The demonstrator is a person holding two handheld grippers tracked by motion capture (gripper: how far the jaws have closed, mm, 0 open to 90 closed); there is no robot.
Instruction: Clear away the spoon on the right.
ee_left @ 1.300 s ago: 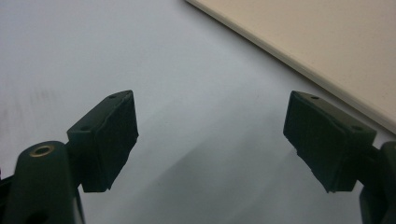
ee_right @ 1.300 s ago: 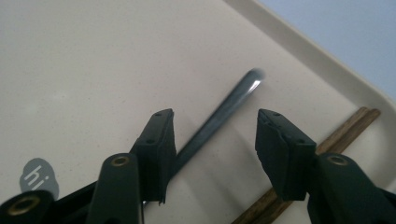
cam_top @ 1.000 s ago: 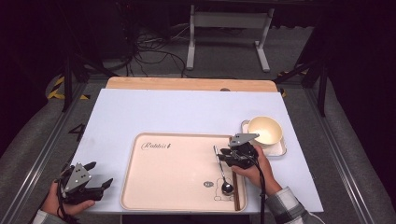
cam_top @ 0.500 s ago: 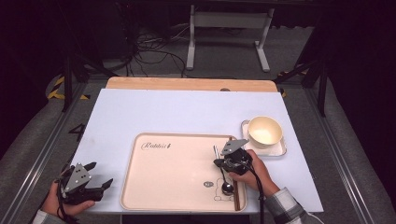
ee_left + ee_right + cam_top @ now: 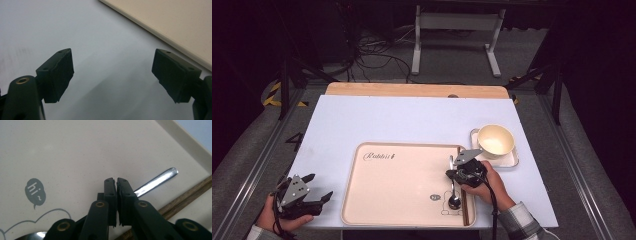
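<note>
The right gripper is hovering over the near right part of the beige tray, its 2 jaws pressed together. In the right gripper view the pads are meeting face to face with nothing visible between them, having closed within the last second and eased apart a trace; the metal spoon is lying just behind and below them. Whether the pads are catching the handle I cannot tell.

The spoon is resting on the tray near its right rim, bowl toward the near edge, handle pointing far, just left of a dark wooden stick lying along that rim.

A cream bowl is sitting on a small white plate on the white table, just right of the tray's far right corner.

The left gripper is resting at the table's near left, well apart from the tray, its jaws spread wide over bare tabletop.
</note>
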